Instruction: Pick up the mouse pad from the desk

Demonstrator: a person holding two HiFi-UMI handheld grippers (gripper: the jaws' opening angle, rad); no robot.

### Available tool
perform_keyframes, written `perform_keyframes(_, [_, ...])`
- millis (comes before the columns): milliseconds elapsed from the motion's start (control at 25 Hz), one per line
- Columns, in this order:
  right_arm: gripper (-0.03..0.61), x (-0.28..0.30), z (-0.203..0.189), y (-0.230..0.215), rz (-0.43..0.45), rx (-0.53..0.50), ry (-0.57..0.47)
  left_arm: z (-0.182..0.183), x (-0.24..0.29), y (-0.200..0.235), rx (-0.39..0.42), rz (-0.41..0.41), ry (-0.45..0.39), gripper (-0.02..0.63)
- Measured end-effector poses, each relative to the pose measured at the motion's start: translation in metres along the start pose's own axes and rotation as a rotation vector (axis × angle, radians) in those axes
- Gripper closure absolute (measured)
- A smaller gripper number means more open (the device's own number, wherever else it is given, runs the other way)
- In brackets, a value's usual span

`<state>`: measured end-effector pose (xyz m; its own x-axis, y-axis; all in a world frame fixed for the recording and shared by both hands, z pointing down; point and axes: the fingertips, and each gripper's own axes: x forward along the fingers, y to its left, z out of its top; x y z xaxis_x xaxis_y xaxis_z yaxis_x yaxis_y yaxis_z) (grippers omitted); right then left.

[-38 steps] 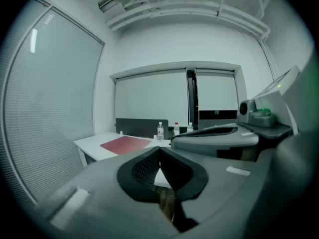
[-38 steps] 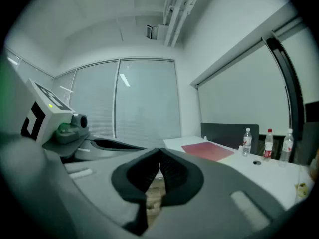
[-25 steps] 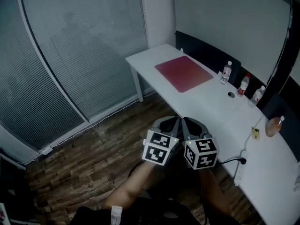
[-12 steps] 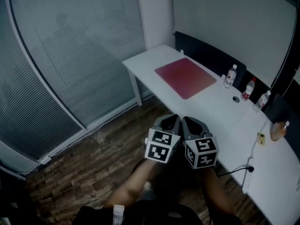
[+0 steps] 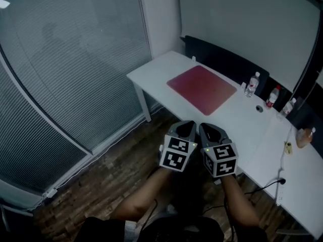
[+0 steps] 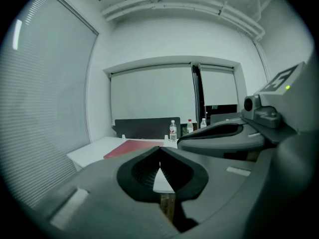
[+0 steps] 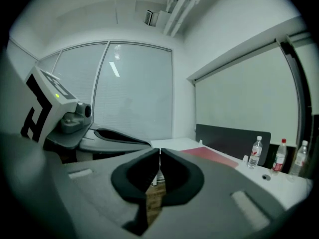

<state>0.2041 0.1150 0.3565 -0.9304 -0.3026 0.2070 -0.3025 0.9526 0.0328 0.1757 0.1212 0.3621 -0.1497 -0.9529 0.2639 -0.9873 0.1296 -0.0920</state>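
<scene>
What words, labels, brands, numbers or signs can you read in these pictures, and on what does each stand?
No text is readable.
Bottle labels: too small and blurred.
Mouse pad: plain, no print visible.
Cubes on the left gripper and right gripper: square black-and-white markers, no letters.

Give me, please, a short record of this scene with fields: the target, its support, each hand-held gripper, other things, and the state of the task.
target: red mouse pad, lying flat, untouched
support: white desk
left hand-held gripper: jaws together, empty, short of the desk edge, above the wooden floor
right hand-held gripper: jaws together, empty, close beside the left one
other things: three bottles on the desk, to the right of the pad
task state: pad not yet picked up
</scene>
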Motion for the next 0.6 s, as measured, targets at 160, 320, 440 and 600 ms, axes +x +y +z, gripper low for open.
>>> perform_keyframes(160, [0.574,0.026,0.004,0.002,-0.03,-0.002,0.011,0.001,0.01,0.027,0.014,-0.025,-0.005,0.609])
perform_keyframes(320, [0.574,0.039,0.006,0.006,-0.049,0.001,0.01,0.001,0.014,0.044,-0.002,-0.028,-0.02,0.609])
perform_keyframes(440, [0.574,0.046,0.004,0.004,-0.061,0.006,0.019,0.001,0.017,0.051,-0.016,-0.031,-0.025,0.609])
perform_keyframes(600, [0.574,0.054,0.004,-0.002,-0.066,0.013,0.015,-0.004,0.024,0.056,-0.028,-0.033,-0.022,0.609])
